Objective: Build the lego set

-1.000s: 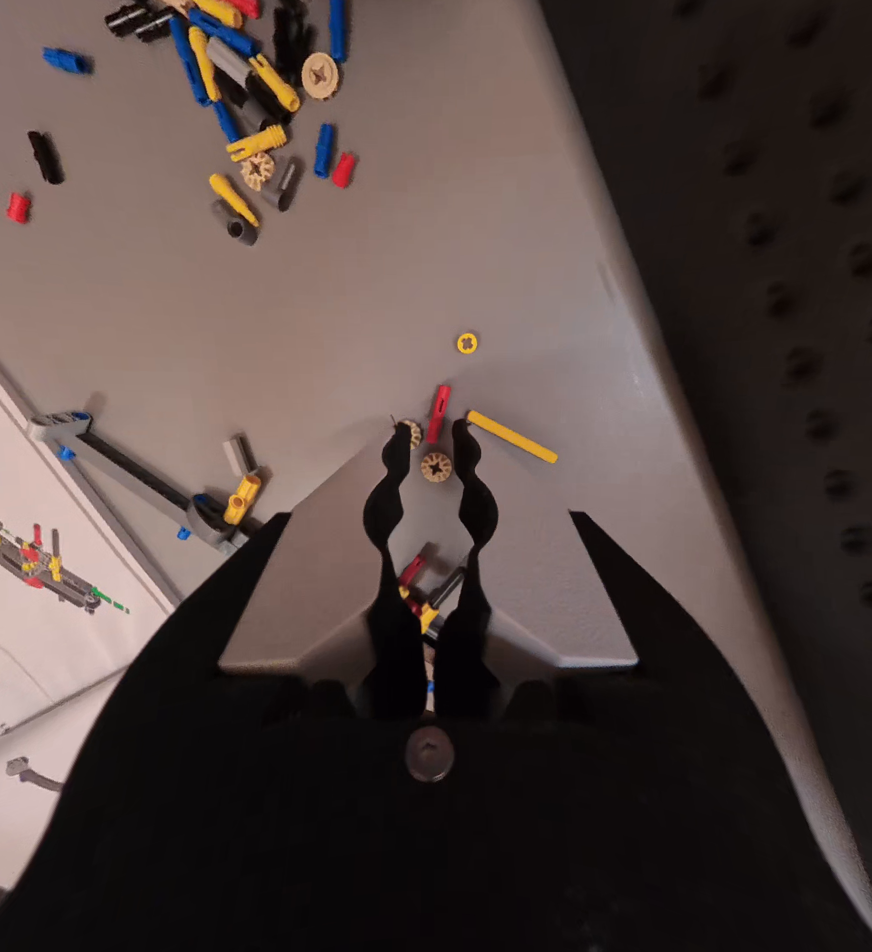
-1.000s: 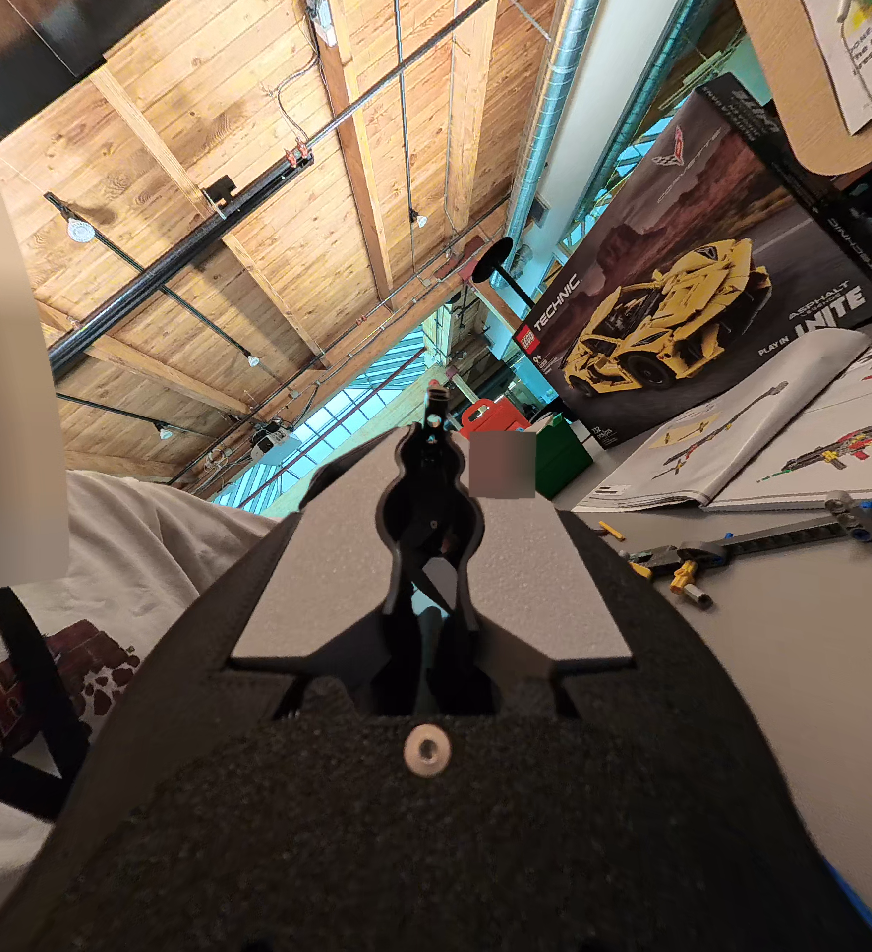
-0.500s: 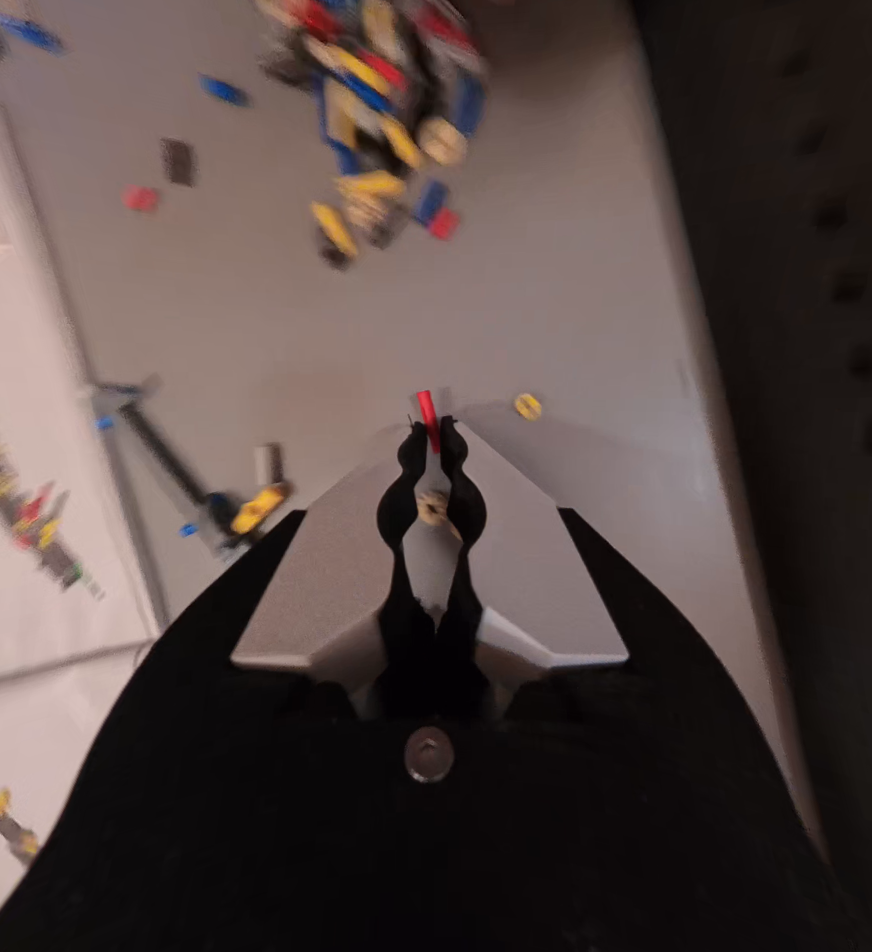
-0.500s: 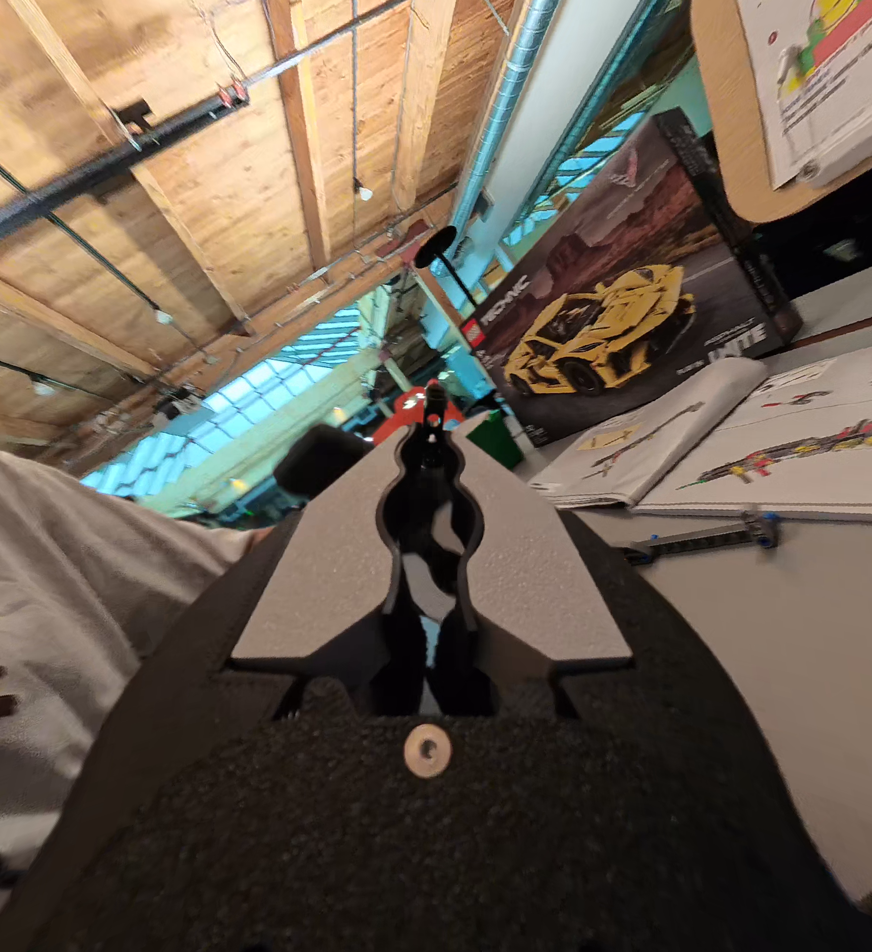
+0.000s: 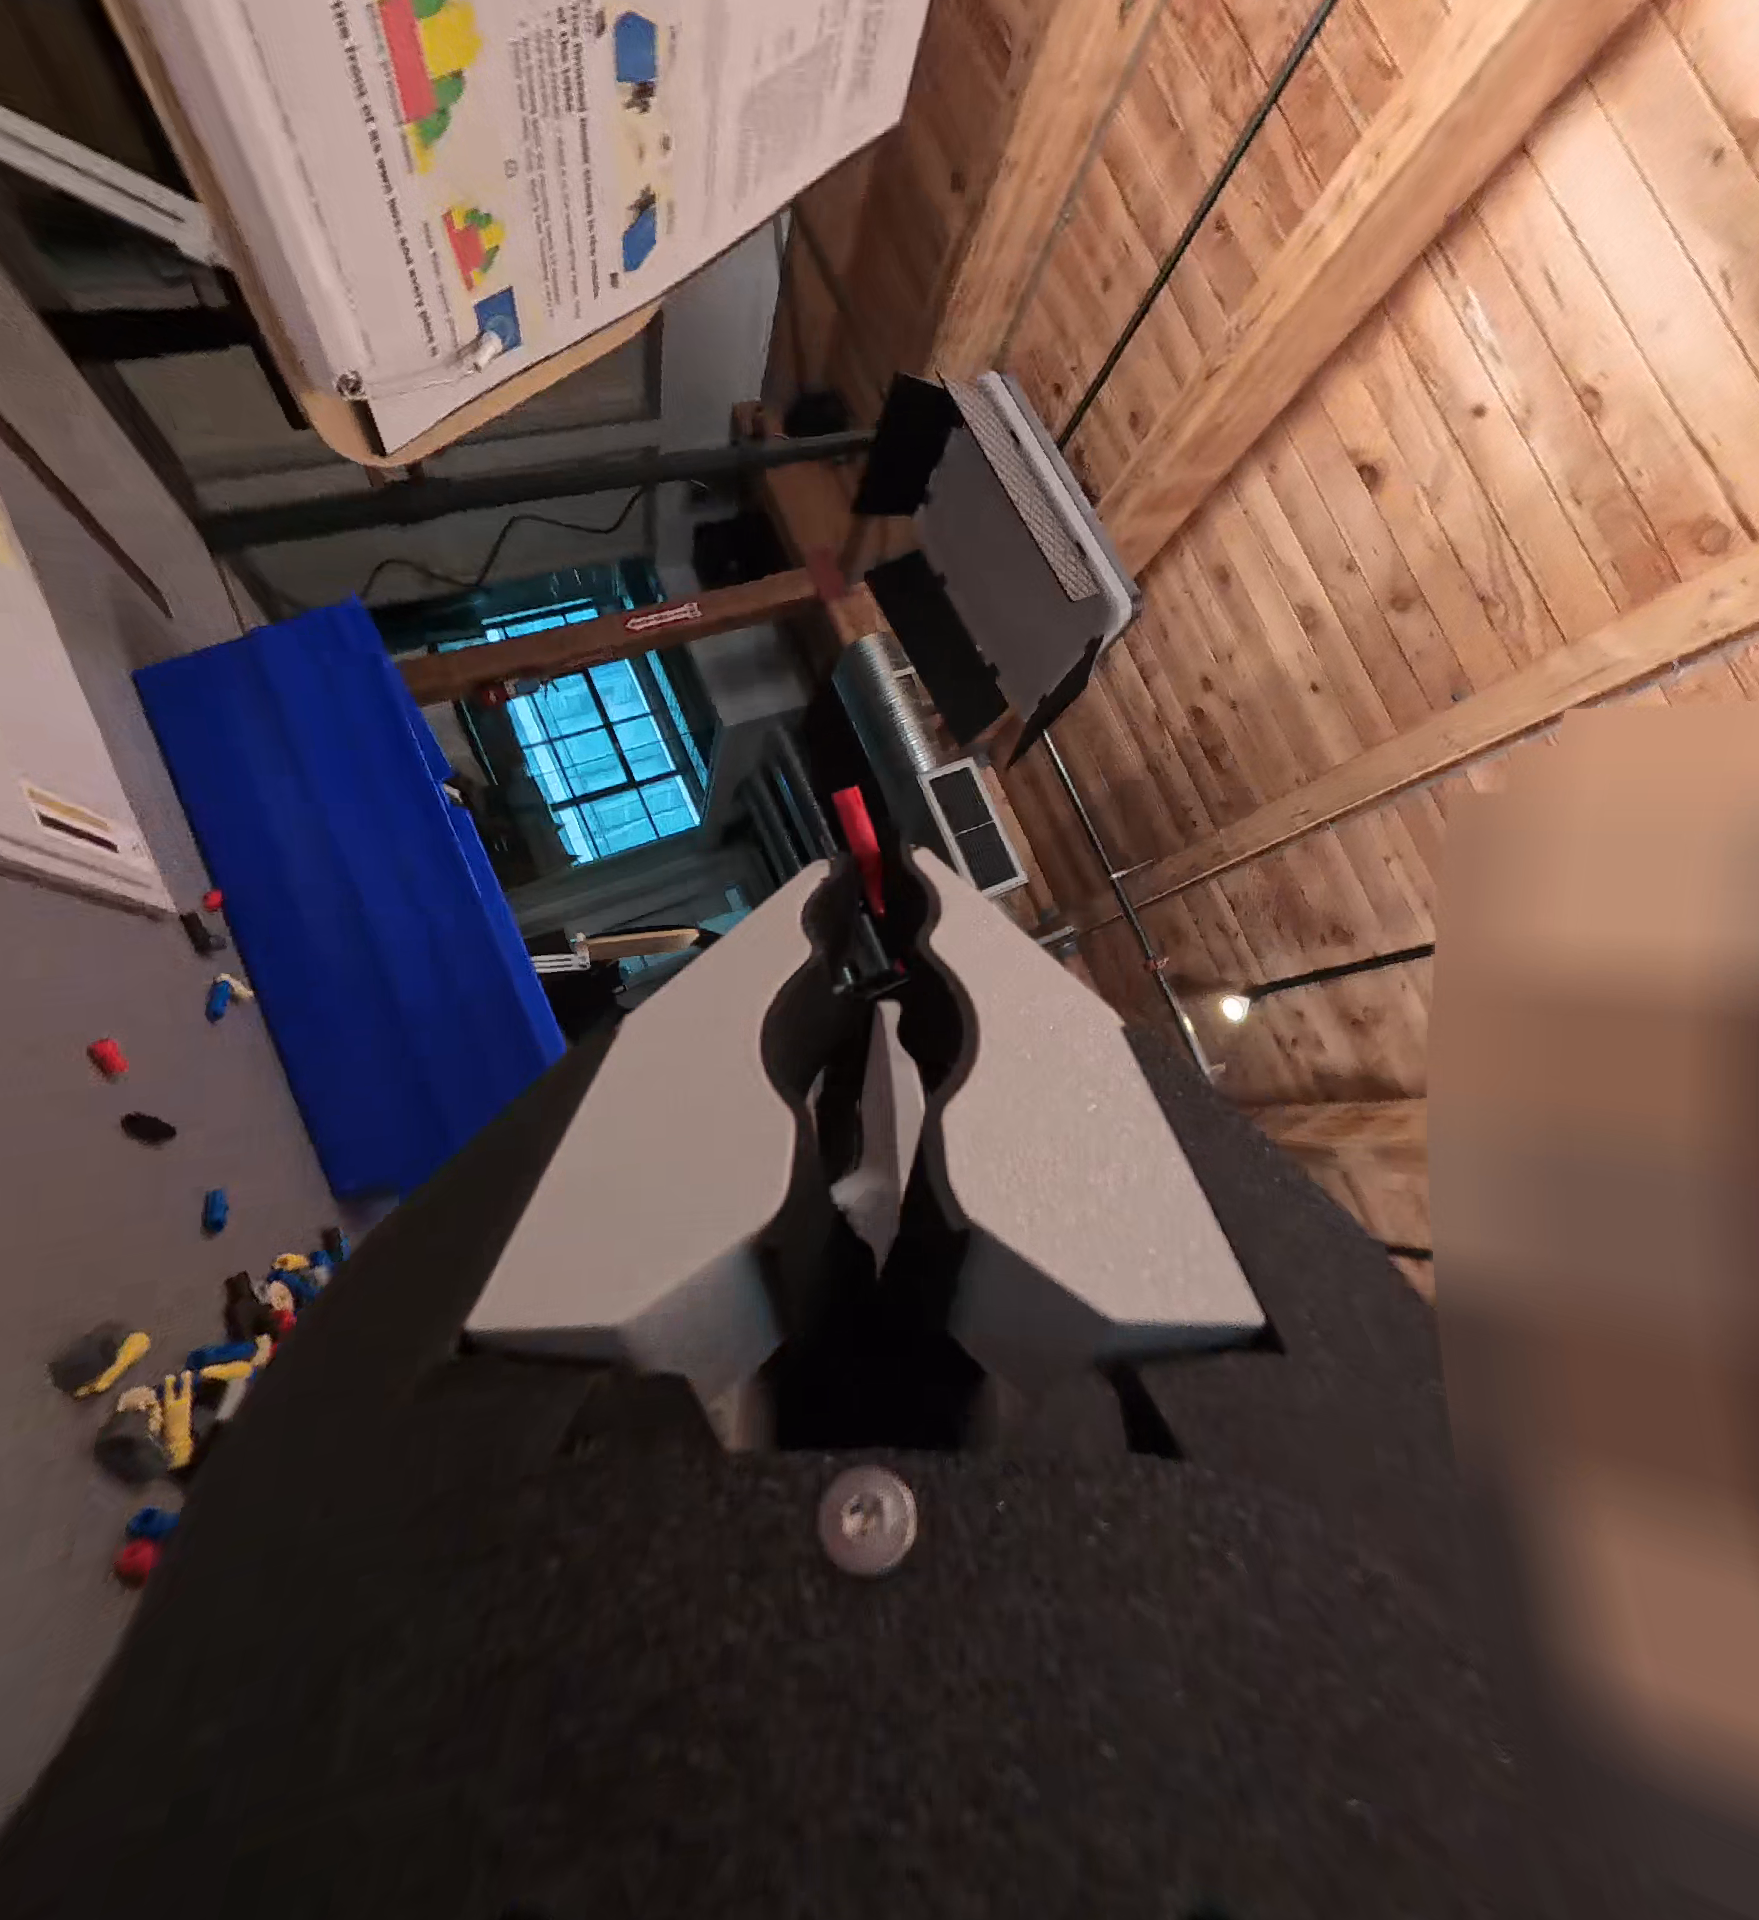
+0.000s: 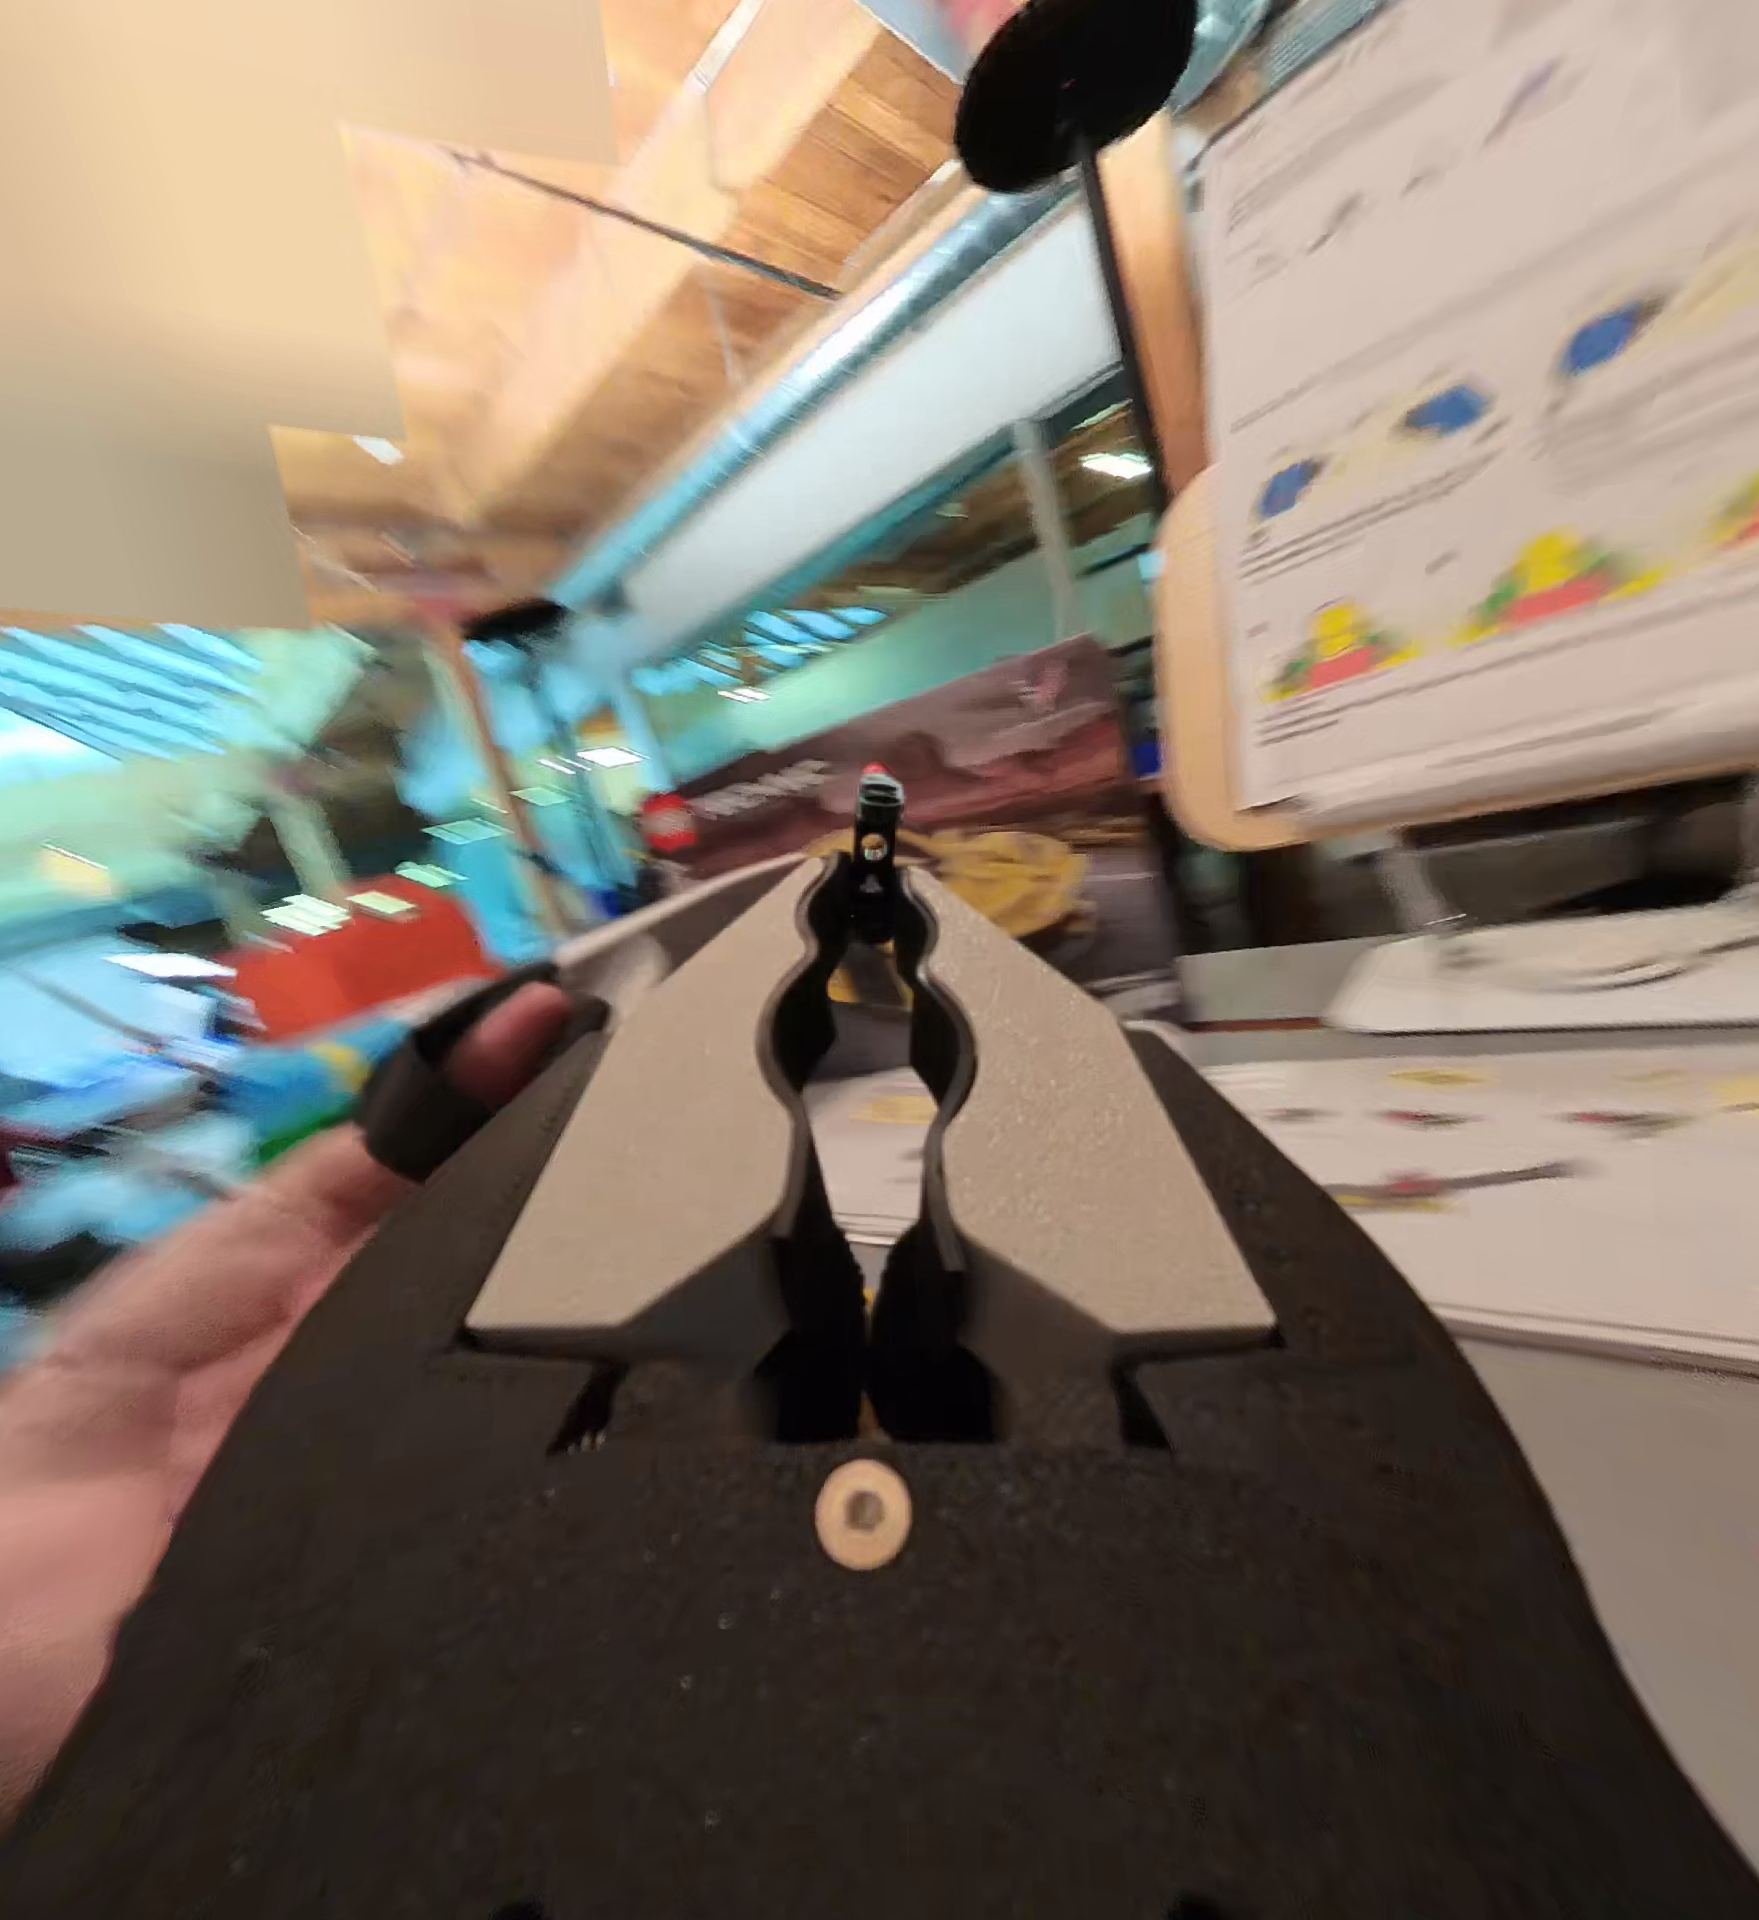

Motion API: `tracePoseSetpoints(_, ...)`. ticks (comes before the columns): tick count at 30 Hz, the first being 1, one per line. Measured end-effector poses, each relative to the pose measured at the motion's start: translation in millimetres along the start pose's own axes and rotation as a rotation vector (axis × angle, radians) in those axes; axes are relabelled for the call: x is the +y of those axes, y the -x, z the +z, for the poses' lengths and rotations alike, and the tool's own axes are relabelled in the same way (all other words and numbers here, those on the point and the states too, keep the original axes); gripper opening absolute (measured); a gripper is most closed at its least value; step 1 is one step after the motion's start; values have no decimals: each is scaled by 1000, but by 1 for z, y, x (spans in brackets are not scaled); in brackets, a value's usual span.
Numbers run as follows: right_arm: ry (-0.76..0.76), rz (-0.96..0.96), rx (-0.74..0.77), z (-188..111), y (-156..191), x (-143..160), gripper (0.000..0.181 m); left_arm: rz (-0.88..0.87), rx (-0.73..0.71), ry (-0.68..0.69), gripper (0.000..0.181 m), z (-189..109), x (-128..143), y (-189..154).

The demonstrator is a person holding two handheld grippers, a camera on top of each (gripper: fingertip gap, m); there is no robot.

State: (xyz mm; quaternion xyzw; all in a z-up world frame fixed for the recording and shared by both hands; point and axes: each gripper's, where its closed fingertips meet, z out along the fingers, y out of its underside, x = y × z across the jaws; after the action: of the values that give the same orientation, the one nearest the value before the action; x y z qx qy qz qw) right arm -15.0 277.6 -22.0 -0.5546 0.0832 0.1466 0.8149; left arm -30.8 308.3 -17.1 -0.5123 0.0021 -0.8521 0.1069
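Note:
My left gripper (image 5: 870,883) is shut on a short red pin (image 5: 857,831) that sticks out past its tips, held up in the air and pointing at the room and the wooden ceiling. A small dark part (image 5: 870,961) shows between the jaws just behind the pin; I cannot tell what it is. My right gripper (image 6: 870,883) is shut on a small black piece (image 6: 877,816) with a red tip, held above the table. Loose lego pieces (image 5: 179,1382) in yellow, blue, red and black lie on the grey table (image 5: 13,1195).
A person's hand (image 6: 231,1195) is close on the right gripper's left side. The open instruction booklet (image 6: 1477,1122) lies on the table (image 6: 1633,1475), with the lego box (image 6: 937,769) behind it. A poster board (image 6: 1529,416) hangs above. A blue object (image 5: 335,883) stands by the pieces. From either gripper's tips it is about 30 cm to the blue object (image 5: 335,883).
My left gripper shut on the red pin on the table, lifted it and swung up to face the room. My right gripper tilted down toward the box and booklet, still holding its piece.

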Motion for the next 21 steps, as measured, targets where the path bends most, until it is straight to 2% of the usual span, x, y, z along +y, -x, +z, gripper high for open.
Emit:
tracePoseSetpoints(2, -81, 179, -77, 4, 6, 0, 6, 45, 48, -10, 2, 0, 4, -7)
tracePoseSetpoints(3, -95, 229, -59, 6, 2, 3, 6, 72, 62, -16, 2, -1, 5, -10)
tracePoseSetpoints(6, -136, 345, -141, 10, 14, 1, 6, 187, 67, -10, 2, 0, 10, -14)
tracePoseSetpoints(11, -132, 401, -206, 16, 29, 5, 6, 290, 32, -17, 3, 0, 7, -13)
tracePoseSetpoints(21, -141, 465, -208, 16, 26, 8, 6, 422, 15, 7, 2, -5, 11, -14)
